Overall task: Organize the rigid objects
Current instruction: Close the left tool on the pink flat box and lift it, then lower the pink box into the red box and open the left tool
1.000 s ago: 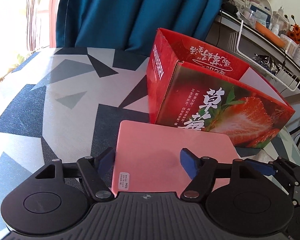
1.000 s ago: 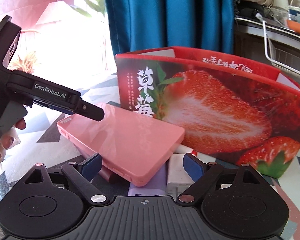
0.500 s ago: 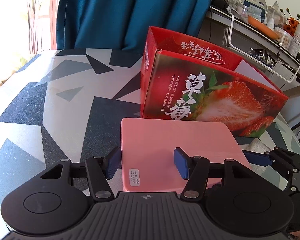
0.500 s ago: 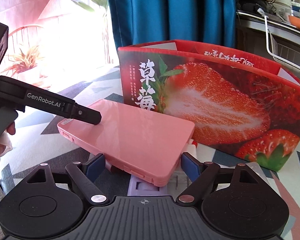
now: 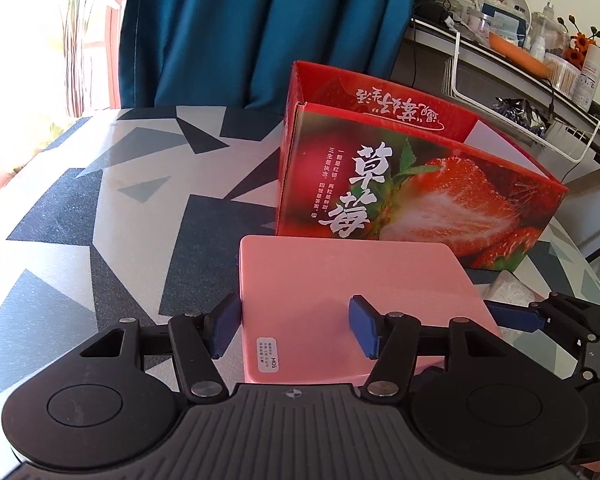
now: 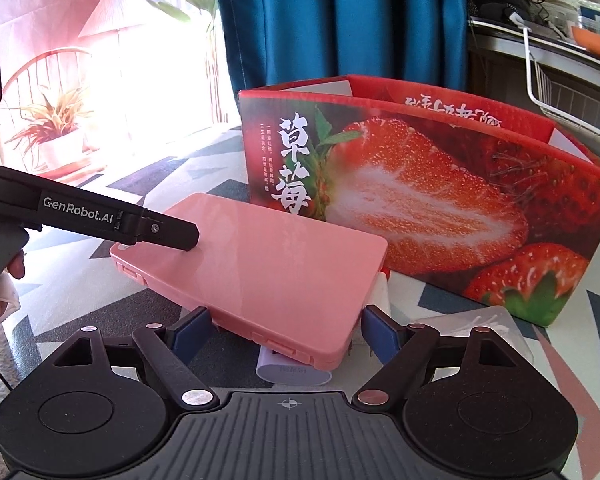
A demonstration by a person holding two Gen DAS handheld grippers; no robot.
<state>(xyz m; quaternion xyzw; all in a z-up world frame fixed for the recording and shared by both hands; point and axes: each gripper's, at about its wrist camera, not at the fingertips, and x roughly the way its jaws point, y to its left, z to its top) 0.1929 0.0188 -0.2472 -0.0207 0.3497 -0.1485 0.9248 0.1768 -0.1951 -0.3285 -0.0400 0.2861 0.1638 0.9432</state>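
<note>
A flat pink plastic case (image 5: 352, 300) lies in front of the red strawberry carton (image 5: 420, 200). My left gripper (image 5: 296, 330) straddles the case's near left corner: its left pad sits beside the case's left edge, its right pad rests on the lid, and the jaws stand apart. In the right wrist view the case (image 6: 268, 268) is held off the table, tilted, above a lavender block (image 6: 292, 372) and a white object (image 6: 380, 292). The left gripper's finger (image 6: 172, 234) lies on its far corner. My right gripper (image 6: 286, 334) is open, its pads either side of the case's near corner, not touching.
The carton (image 6: 440, 208) is open-topped and stands on a table with a grey, black and white triangle pattern (image 5: 112, 216). A clear plastic piece (image 6: 496, 328) lies right of the case. A teal curtain and a cluttered shelf with a wire rack (image 5: 532, 92) are behind.
The left gripper's jaws have narrowed onto the case's corner and the case has risen and pulled back a little from the carton. Both views now look from slightly higher.
</note>
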